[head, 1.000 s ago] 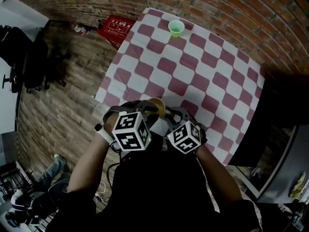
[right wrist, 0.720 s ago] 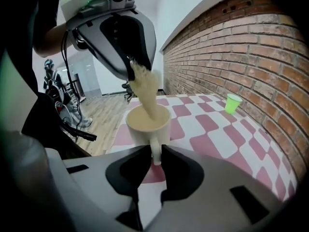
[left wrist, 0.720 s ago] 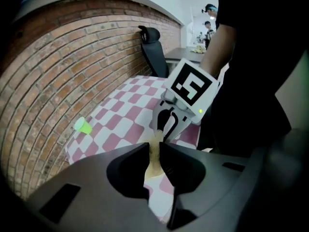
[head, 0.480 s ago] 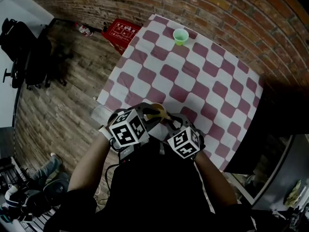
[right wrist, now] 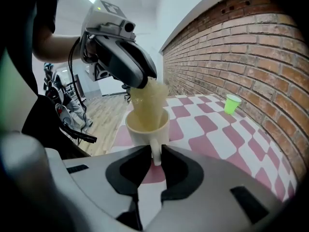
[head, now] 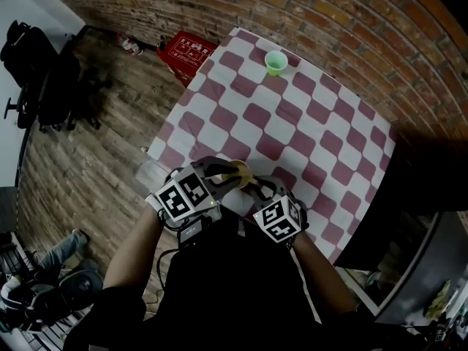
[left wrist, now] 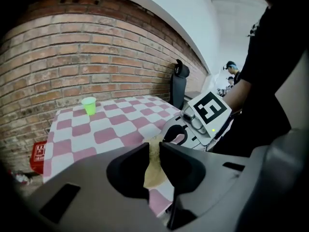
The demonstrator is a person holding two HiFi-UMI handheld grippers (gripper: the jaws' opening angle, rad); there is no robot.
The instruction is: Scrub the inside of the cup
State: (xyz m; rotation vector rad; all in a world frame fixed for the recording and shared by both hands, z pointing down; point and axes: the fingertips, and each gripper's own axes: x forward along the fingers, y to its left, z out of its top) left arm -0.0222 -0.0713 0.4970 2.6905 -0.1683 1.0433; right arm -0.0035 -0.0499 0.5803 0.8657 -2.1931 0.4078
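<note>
A cream mug (right wrist: 147, 124) hangs over the near edge of the checkered table (head: 292, 123). My right gripper (right wrist: 154, 153) is shut on the mug's handle. A yellow cloth (right wrist: 149, 100) hangs down into the mug's mouth. My left gripper (left wrist: 154, 151) is shut on that cloth (left wrist: 153, 166) from above the mug. In the head view both grippers meet close to my body, the left gripper (head: 225, 178) and the right gripper (head: 254, 189) on either side of the cloth (head: 240, 171). The bottom of the mug's inside is hidden by the cloth.
A small green plastic cup (head: 276, 62) stands at the table's far edge, near the brick wall (head: 351, 28). A red box (head: 189, 50) lies on the wooden floor beyond the table's left corner. Black office chairs (head: 44, 72) stand at the far left.
My left gripper has turned and its marker cube has shifted a little to the left and down. The mug stays held in the right gripper. The head view has drifted slightly.
</note>
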